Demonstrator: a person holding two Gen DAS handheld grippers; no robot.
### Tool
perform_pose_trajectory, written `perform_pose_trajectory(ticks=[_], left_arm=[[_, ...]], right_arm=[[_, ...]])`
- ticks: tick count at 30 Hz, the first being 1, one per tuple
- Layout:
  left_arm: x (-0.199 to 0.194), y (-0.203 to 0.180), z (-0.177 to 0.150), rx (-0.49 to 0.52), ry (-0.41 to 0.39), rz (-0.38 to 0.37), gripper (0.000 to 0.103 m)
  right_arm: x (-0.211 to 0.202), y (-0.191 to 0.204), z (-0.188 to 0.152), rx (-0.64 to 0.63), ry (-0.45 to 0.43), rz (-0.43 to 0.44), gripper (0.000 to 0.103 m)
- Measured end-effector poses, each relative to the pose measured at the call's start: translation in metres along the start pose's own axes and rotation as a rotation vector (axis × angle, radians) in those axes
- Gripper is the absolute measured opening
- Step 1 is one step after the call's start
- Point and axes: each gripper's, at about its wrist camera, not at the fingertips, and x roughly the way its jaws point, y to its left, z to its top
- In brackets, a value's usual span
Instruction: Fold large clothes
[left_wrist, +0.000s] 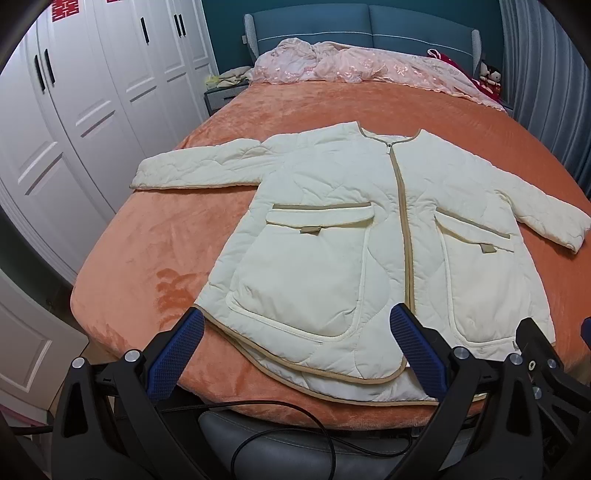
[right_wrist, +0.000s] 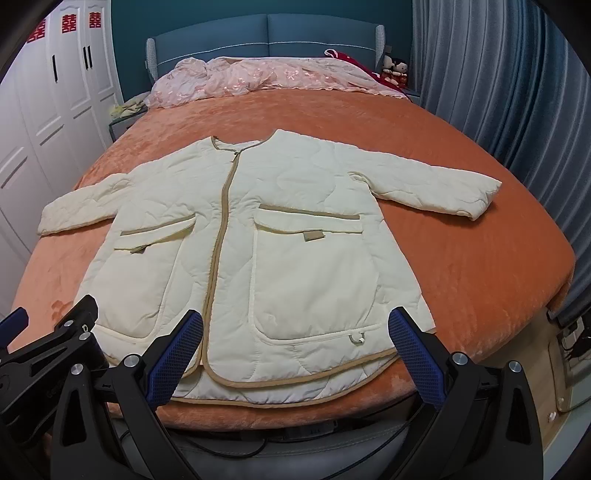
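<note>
On the far left stands a white wardrobe (left_wrist: 74, 110) with red paper signs (right_wrist: 66, 22) stuck near the top of its doors. The signs look like Chinese letters, but they are too small to read for sure.

Next comes the big bed, covered by a soft orange blanket (left_wrist: 166, 240). A cream jacket (left_wrist: 351, 240) lies flat on the blanket, front side up, with its bottom edge at the near end of the bed. Its zip (left_wrist: 400, 206) is closed and has tan edging. One sleeve reaches out left and the other reaches out right. Each big pocket has a small tan tab (right_wrist: 313, 236), and no words can be read on the tabs.

The left gripper (left_wrist: 299, 347) hangs above the near hem, its blue pads spread wide and holding nothing. The right gripper (right_wrist: 295, 347) does the same beside it, also spread wide.

At the far end lies a pink lacy cover (right_wrist: 258, 79) before a blue headboard (right_wrist: 266, 37). On the right hang grey-blue curtains (right_wrist: 498, 74).
</note>
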Motion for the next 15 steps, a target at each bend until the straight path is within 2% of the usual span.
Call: perform_pose_trajectory(ticks=[5,7,15], left_arm=[[0.003,-0.001,0.002,0.005,0.006,0.004,0.098],[0.009,-0.001,0.006,0.007,0.016,0.001,0.098],[0.040,0.000,0.032,-0.005,-0.001,0.021,0.098]], right_arm=[[0.008,-0.003,0.003,-0.009,0.008,0.021,0.098],[0.016,-0.012,0.009,-0.004,0.001,0.003,0.098],[0.084,-0.102,0.053,0.140,0.014,-0.086,0.096]])
